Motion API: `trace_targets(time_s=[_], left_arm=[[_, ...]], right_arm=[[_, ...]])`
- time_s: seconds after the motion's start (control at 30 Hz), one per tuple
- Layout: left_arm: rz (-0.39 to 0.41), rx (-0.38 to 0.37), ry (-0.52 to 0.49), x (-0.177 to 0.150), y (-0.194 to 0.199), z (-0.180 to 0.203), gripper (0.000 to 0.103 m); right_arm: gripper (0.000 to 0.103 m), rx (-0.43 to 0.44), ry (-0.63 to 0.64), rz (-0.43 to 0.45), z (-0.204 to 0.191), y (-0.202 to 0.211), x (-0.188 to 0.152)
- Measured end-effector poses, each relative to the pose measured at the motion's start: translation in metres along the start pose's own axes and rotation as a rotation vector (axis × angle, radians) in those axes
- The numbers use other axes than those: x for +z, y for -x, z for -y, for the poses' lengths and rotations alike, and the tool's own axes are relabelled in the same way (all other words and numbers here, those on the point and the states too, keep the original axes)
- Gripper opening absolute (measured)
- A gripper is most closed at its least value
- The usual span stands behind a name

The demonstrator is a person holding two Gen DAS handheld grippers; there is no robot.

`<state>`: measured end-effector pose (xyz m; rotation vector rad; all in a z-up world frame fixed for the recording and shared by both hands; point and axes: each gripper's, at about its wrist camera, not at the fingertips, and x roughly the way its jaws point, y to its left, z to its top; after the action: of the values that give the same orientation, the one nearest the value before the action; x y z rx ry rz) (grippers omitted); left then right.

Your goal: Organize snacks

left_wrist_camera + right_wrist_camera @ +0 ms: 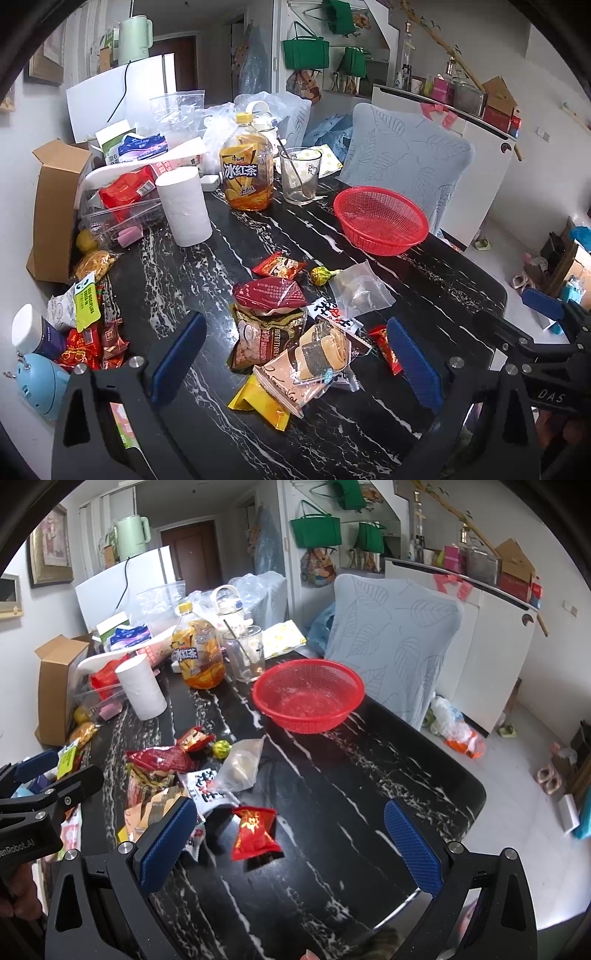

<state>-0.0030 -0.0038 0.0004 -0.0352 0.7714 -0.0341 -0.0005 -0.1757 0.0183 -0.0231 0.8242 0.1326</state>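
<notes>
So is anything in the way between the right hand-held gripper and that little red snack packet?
Nothing visible. The right hand-held gripper is open, and the small red packet lies alone on the bare black table between its fingers.

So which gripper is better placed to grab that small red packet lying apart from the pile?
Right. The right gripper is open with the red packet between its fingers; the left gripper faces the pile.

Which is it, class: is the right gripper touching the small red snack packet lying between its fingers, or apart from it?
Apart. The right wrist view shows black table on both sides of the red snack packet, clear of the open right gripper.
</notes>
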Motion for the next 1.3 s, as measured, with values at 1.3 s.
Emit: trace_targets(time_s=[1.3], left_arm=[[0.000,-0.012,-0.001,-0.0027,0.0006,0.0025,0.099]], right_arm=[[0.103,0.025,-0.003,-0.013,0.0026,-0.0035,-0.0050]])
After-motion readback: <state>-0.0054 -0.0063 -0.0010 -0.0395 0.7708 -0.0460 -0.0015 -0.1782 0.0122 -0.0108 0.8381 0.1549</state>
